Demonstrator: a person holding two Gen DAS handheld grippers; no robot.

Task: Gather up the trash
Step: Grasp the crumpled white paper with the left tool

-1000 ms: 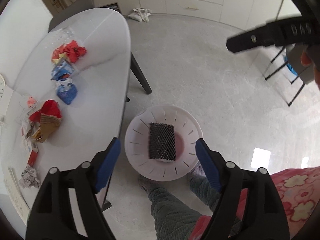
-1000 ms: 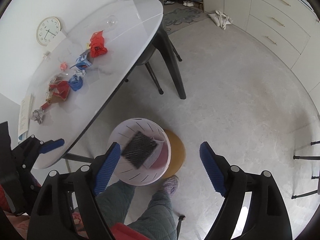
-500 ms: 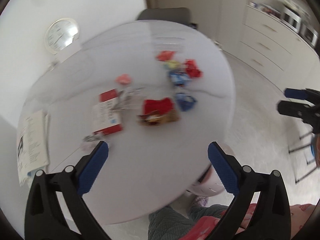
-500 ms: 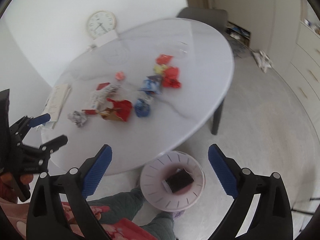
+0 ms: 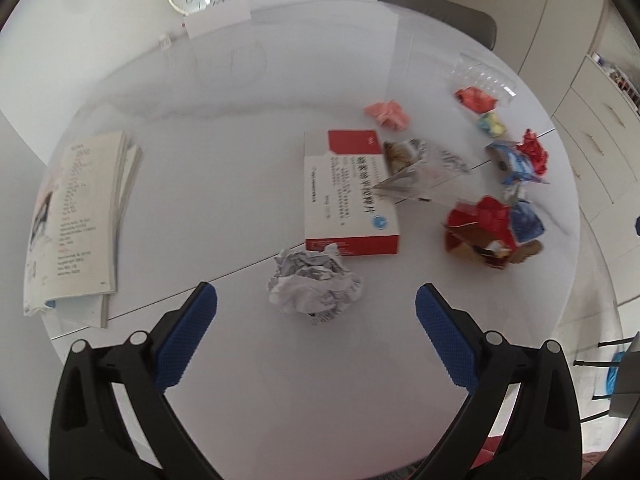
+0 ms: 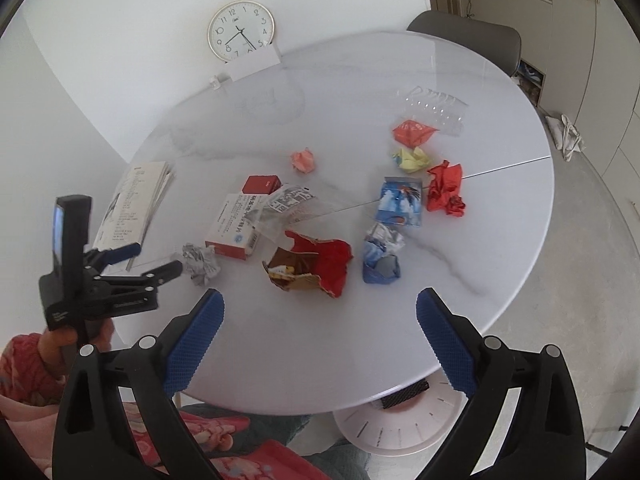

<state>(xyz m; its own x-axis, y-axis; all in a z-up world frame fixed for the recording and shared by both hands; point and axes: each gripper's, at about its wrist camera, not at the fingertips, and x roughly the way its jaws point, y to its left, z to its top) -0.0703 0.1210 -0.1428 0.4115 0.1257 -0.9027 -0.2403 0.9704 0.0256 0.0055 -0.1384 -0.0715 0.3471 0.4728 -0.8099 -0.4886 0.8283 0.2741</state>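
Barely started, by my read: nearly all the trash sat on the white table [image 6: 500, 240], and the bin [image 6: 400, 424] on the floor under its near edge held only a dark piece. My left gripper [image 5: 316, 320] was spread wide, empty, around the crumpled paper ball [image 5: 314, 286] without touching it. My right gripper [image 6: 320, 322] was spread and empty too. I counted one paper ball, one medicine box [image 5: 348, 196], one torn red carton [image 6: 312, 264] and about eight other scraps.

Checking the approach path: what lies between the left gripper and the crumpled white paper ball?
Only bare table between the open left gripper and the crumpled paper ball, per the left wrist view.
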